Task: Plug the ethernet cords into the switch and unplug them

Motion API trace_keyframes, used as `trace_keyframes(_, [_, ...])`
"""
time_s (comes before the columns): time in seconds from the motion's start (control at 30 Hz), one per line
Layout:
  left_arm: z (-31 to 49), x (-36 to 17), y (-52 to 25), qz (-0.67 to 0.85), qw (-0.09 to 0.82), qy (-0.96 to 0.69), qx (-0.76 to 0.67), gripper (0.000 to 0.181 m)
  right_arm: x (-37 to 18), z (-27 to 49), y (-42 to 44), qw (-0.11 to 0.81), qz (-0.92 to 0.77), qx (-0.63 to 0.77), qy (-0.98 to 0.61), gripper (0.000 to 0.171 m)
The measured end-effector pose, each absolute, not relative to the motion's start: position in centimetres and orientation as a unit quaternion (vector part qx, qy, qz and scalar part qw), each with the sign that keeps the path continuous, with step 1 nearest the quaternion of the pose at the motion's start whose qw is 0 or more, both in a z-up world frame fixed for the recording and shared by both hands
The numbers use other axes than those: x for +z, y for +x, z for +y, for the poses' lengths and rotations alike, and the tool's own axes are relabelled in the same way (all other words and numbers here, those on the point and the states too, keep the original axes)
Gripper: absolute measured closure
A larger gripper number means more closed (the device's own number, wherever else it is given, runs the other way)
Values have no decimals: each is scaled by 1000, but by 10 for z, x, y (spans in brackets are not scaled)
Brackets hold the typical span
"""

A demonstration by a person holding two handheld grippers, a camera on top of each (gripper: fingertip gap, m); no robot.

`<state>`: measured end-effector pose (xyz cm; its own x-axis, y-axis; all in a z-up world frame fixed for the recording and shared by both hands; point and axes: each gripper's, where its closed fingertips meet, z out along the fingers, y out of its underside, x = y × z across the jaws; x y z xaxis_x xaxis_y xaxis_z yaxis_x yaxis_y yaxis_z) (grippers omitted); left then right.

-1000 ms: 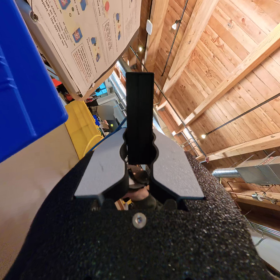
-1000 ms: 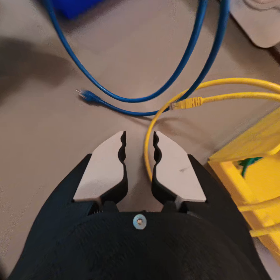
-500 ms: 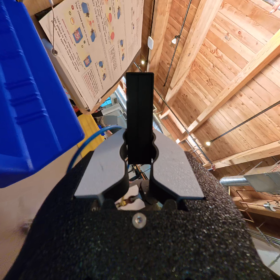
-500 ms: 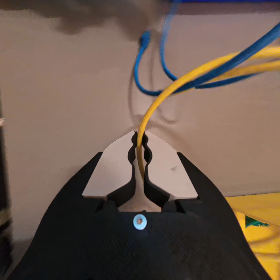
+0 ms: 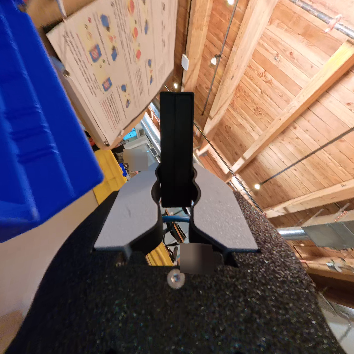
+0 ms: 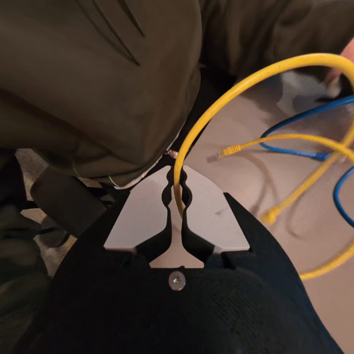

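A wooden plank ceiling with pale beams fills most of the left wrist view, which points steeply upward. At the left edge sits a large blue plastic bin, with a printed poster on a board hanging beside it. In the right wrist view, a person's olive-brown fabric sleeve covers the upper left, above a tan bench.

The left tongs are clenched on a slim black rectangular switch, which stands upright between the grey fingers, its ports hidden. The right tongs are clenched on a thin yellow ethernet cord, which arches up and away to the right. One yellow plug hangs free just above the bench; a second yellow plug is blurred lower right. A blue ethernet cord loops across the bench, its blue plug unplugged.
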<state>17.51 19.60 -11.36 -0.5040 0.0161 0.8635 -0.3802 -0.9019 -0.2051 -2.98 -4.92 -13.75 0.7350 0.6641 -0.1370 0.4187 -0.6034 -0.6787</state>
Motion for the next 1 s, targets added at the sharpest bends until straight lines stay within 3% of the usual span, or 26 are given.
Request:
trace_keyframes(0.03, [204,-116,177,-181,109,489,847,154,-125,-49,-32,345,-318,182,-864,166])
trace_keyframes(0.4, [226,-115,178,-194,55,498,843,154,25,-91,37,659,-221,-7,-719,167])
trace_keyframes(0.6, [197,-129,181,-231,67,506,828,154,8,-81,88,582,-120,-138,-792,168])
trace_keyframes(0.8, [181,-139,183,-258,62,514,816,155,25,-67,73,616,-129,-43,-776,169])
trace_keyframes(1.0, [146,-143,179,-286,98,503,809,154,-55,-24,44,473,-205,87,-852,167])
